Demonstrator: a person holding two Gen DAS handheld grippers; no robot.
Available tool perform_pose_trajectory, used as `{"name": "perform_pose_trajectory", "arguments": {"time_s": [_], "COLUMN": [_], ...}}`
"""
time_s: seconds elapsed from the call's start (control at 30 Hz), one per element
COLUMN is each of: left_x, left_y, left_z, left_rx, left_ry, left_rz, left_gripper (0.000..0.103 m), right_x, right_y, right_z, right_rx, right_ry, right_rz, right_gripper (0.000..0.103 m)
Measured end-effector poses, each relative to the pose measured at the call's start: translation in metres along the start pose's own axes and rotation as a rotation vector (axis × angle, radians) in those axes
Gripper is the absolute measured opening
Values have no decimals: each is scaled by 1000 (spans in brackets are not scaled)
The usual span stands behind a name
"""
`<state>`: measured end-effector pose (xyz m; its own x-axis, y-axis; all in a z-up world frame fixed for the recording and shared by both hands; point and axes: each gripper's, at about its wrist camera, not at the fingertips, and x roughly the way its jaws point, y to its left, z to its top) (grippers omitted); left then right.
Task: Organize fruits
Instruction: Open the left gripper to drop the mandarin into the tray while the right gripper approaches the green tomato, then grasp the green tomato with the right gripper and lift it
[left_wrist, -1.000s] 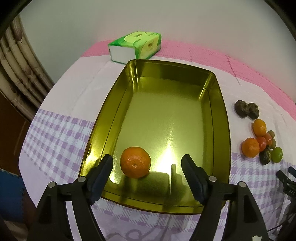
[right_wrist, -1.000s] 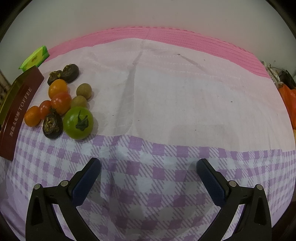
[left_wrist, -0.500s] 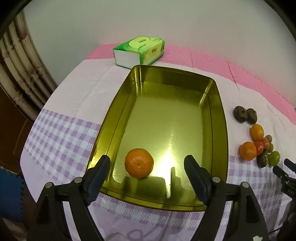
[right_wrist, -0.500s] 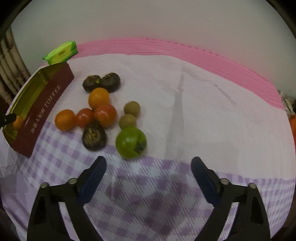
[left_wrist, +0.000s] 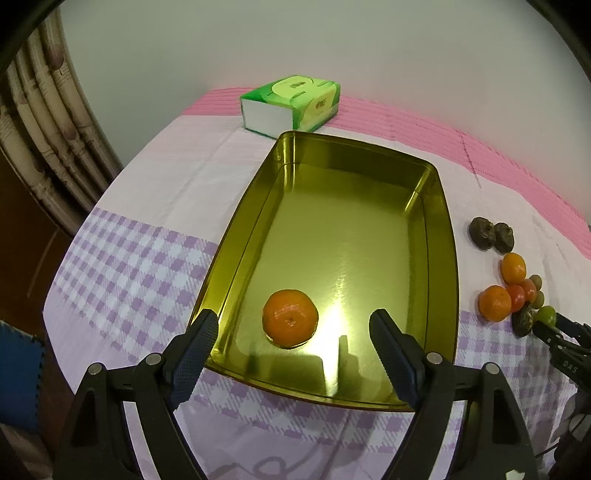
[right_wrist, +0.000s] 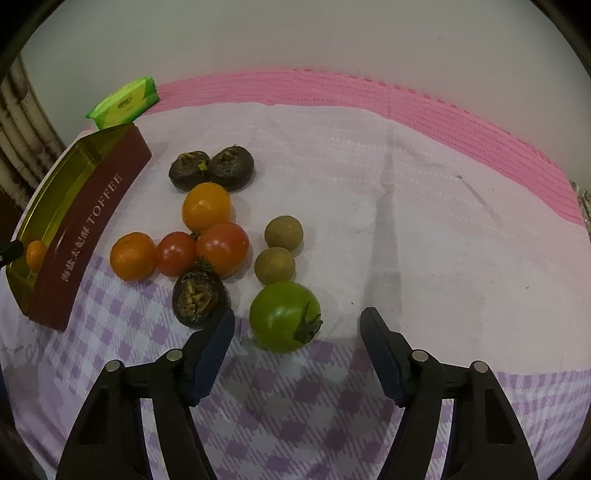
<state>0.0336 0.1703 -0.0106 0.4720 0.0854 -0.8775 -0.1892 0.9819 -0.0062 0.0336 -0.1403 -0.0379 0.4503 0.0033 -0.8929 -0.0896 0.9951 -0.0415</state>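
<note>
At lower centre of the right wrist view, the right hand-held gripper (right_wrist: 297, 345) has closed in on the green tomato (right_wrist: 283, 315), jaws spread wide and empty, where a second ago the fruit sat far off at left. Likely next pick. The left hand-held gripper (left_wrist: 291, 349), also open, has backed away from the orange (left_wrist: 290, 318) lying in the gold tin (left_wrist: 441, 236).

One mandarin (left_wrist: 290, 319) is sitting alone in the gold toffee tin (left_wrist: 448, 258). The rest are lying clustered on the cloth beside it: green tomato (right_wrist: 283, 316), red tomatoes (right_wrist: 222, 248), dark wrinkly fruits (right_wrist: 199, 297).
</note>
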Motion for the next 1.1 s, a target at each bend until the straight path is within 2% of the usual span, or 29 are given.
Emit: {"name": "perform_pose_trajectory", "arguments": {"time_s": [0.2, 0.37, 0.6, 0.83, 1.1], "left_x": [-3, -5, -9, -16, -24], "left_y": [5, 14, 26, 48, 91], "left_z": [-1, -2, -2, 0, 0], "left_rx": [-14, -41, -85, -150, -268], "left_ry": [0, 1, 2, -10, -24], "left_rz": [3, -6, -14, -14, 17], "left_gripper": [90, 92, 95, 95, 98], "right_x": [12, 11, 8, -15, -38], "right_y": [4, 3, 4, 11, 68], "right_z": [7, 9, 10, 23, 53], "right_rx": [5, 6, 7, 0, -102], "right_ry": [6, 4, 6, -42, -94], "right_rz": [7, 21, 24, 28, 118], "right_gripper": [56, 40, 39, 39, 39]}}
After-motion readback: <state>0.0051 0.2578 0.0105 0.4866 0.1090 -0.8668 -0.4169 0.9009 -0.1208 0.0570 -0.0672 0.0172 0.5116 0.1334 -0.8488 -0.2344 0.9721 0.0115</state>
